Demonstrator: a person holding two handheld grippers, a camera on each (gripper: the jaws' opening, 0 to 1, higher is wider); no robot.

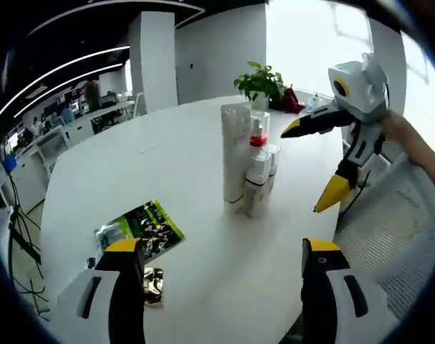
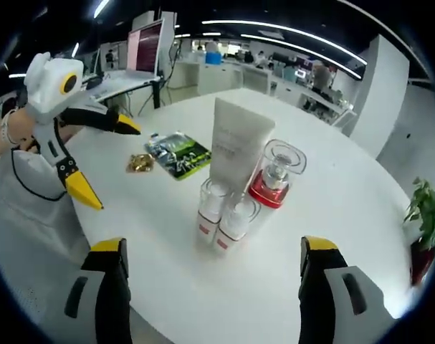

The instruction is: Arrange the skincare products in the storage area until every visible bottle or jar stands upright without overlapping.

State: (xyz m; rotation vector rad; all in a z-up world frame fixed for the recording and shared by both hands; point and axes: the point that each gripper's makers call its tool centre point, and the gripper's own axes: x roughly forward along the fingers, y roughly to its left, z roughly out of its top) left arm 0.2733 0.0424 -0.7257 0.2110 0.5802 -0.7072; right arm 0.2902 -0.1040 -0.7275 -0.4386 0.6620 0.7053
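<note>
Skincare products stand clustered near the middle of the round white worktop (image 2: 360, 215): a tall white squeeze tube (image 2: 234, 140) upright on its cap, a clear jar with a red base (image 2: 276, 174) just beside it, and two small white bottles with clear caps (image 2: 226, 215) in front, side by side and close enough to touch. In the left gripper view the same group reads as the tube (image 1: 235, 150) with the red-banded jar (image 1: 258, 136) behind it and the small bottles (image 1: 259, 179) at its foot. All appear upright and none lies on another, so the arrangement looks finished or nearly so; the tight grouping probably serves to keep the set compact in one spot.

The left tongs (image 1: 224, 269) are spread wide and hold nothing, hanging back from the cluster over bare worktop; in the right gripper view (image 2: 95, 161) they show yellow-tipped and parted, well apart from the bottles. The right tongs (image 2: 213, 269) are likewise spread and empty, aimed at the cluster; in the left gripper view (image 1: 314, 165) they hover just beside the bottles with tips parted, as if checking or ready to nudge.

A green-and-black printed sachet (image 2: 178, 154) and a small gold foil packet (image 2: 140, 163) lie flat on the worktop, apart from the group. A potted green plant (image 1: 260, 82) stands at the far edge.

If anything remains, I judge it is only easing the two small bottles apart.
</note>
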